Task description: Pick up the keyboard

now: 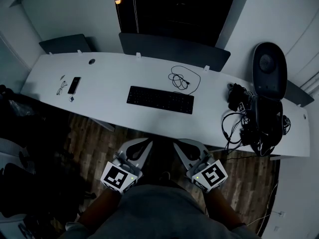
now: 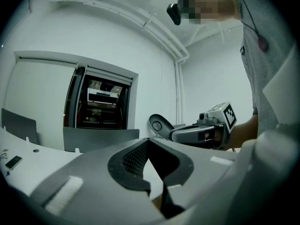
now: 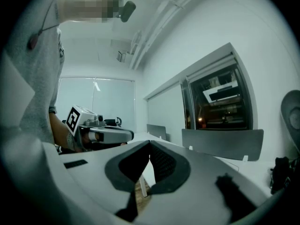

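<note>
Showing both tools held low in front of the person, the head view placed the left gripper and the right gripper side by side over the wooden floor, short of the near edge of the white desk. Each carried its marker cube at the rear, the left cube and the right cube lying just ahead of the person's forearms.

In the left gripper view the jaws of the left gripper were fully closed, tips meeting, with nothing between them; the right gripper appeared beyond them, to the right. In the right gripper view the right gripper was likewise closed and empty, and the left gripper appeared to its left.

The keyboard, black, lay flat near the middle of the desk, well apart from both grippers and touched by neither. A looped black cable lay just behind it to the right. A phone rested towards the desk's left end. A tangle of dark headphones and leads occupied the right end, beside a dark oval chair back. Grey partition panels stood along the far edge.
</note>
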The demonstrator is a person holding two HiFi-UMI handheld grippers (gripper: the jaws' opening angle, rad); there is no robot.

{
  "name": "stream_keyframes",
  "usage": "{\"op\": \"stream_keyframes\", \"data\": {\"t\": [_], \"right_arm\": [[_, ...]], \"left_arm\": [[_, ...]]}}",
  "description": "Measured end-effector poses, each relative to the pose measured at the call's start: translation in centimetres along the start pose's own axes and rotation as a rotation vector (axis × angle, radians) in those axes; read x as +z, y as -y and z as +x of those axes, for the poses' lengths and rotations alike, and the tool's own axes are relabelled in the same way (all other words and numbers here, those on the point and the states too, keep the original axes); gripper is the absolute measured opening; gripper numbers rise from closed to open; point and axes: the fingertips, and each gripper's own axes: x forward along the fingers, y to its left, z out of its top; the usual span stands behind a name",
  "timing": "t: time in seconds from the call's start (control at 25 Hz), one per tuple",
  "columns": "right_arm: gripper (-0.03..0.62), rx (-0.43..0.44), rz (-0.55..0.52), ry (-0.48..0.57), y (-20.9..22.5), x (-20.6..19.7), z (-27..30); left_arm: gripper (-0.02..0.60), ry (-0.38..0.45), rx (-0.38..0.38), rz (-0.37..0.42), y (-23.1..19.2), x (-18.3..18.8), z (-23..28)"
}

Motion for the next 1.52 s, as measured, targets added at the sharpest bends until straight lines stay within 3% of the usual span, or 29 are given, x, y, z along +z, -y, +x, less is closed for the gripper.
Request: {"op": "stream_keyframes", "data": {"t": [0.28, 0.48, 0.68, 1.28, 1.52], "right_arm": [[0.009, -0.001, 0.01, 0.008, 2.2, 0.4, 0.6], [0.011, 0.003, 0.011, -0.015, 3.5, -0.2, 1.7], [0.011, -0.043, 0.04, -0.032, 5.7, -0.8, 3.6], [0.011, -0.133, 0.071, -0.139, 13.3, -4.0, 13.5], [0.011, -0.198, 0.117, -0.174, 16.2, -5.5, 16.4]], "left_arm": [[0.006, -0.018, 0.008, -0.034, -0.7, 0.2, 1.7], [0.006, 0.003, -0.001, 0.006, -2.6, -0.5, 3.0], [0.006, -0.015, -0.026, -0.02, -5.2, -1.8, 4.9], [0.006, -0.051, -0.175, -0.057, -15.4, -3.7, 12.9], [0.006, -0.092, -0.221, -0.108, -19.6, -5.3, 15.1]]}}
